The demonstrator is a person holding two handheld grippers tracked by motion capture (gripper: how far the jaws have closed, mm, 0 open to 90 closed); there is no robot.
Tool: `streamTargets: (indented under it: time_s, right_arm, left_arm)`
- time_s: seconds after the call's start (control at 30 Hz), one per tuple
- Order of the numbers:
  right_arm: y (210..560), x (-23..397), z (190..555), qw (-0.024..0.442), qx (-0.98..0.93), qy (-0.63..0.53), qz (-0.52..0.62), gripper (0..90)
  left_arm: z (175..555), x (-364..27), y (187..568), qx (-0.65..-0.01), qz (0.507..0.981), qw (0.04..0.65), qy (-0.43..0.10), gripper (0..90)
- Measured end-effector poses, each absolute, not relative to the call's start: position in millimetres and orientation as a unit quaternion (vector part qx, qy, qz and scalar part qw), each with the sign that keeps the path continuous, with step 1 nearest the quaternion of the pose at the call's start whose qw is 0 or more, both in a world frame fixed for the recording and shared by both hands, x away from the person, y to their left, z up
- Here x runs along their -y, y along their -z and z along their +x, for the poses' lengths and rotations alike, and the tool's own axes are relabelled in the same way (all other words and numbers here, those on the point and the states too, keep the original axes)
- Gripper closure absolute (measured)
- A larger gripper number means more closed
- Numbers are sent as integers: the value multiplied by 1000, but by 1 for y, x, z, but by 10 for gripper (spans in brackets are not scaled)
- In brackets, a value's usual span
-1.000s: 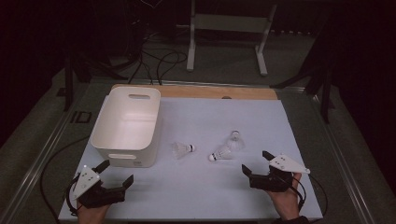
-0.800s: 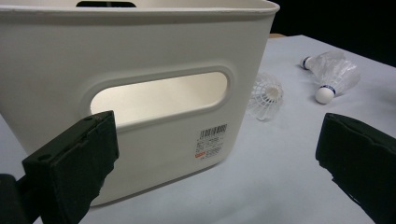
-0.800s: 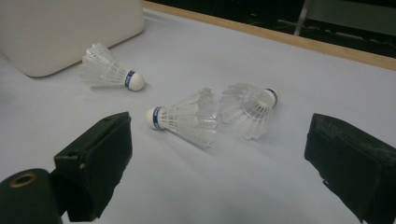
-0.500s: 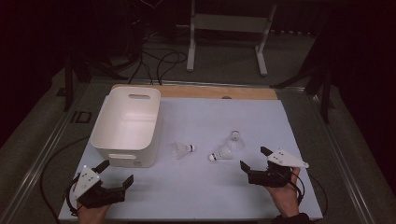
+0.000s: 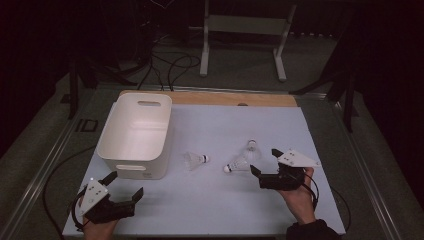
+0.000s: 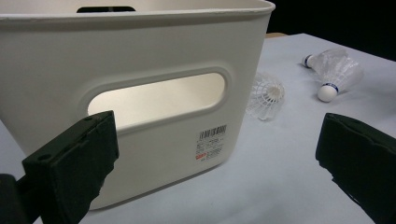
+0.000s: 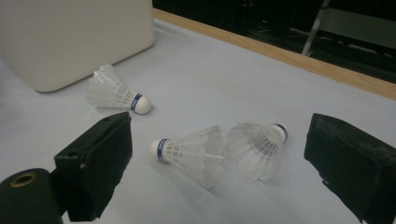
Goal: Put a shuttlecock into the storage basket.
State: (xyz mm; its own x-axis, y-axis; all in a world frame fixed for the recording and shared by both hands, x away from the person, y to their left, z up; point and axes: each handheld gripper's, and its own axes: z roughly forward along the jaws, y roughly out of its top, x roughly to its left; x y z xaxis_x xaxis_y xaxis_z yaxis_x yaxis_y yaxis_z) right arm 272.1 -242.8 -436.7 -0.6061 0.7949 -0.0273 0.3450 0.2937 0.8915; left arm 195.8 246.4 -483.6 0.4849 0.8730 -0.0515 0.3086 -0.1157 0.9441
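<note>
Three white shuttlecocks lie on the pale table: one [image 5: 194, 160] [image 7: 116, 93] beside the bin, one [image 5: 237, 164] [image 7: 191, 151] in the middle with its cork toward the bin, one [image 5: 253, 148] [image 7: 258, 144] just behind it. The white plastic bin [image 5: 134, 135] [image 6: 140, 93] stands at the left. My right gripper [image 5: 265, 162] [image 7: 219, 163] is open, held just right of the two close shuttlecocks, jaws wide apart and framing them. My left gripper [image 5: 124, 184] [image 6: 215, 158] is open and empty near the front left, facing the bin's near wall with its handle slot.
The table's wooden strip [image 5: 210, 98] runs along the far edge. A metal stand [image 5: 242, 30] and cables lie on the floor beyond. Bare tabletop [image 5: 200, 200] spreads between the two grippers at the front.
My right gripper has moved a little forward and left, closer to the two shuttlecocks. The left gripper has stayed where it was.
</note>
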Motion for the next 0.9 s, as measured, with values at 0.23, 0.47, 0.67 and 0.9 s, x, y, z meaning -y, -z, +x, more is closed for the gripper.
streamTargets:
  time_s: [0.23,0.47,0.67,0.9]
  right_arm:
    - [439,237,284,236,-772,-463,366,76]
    - [445,234,289,227,-775,-463,366,77]
    - [455,230,290,215,-779,-458,370,77]
    - [458,228,291,209,-782,-455,371,77]
  left_arm:
    - [196,-247,483,-429,689,516,-272,0]
    - [196,-243,481,-418,697,516,-270,0]
    - [196,-243,481,-418,699,515,-269,0]
    - [196,-242,481,-417,701,510,-272,0]
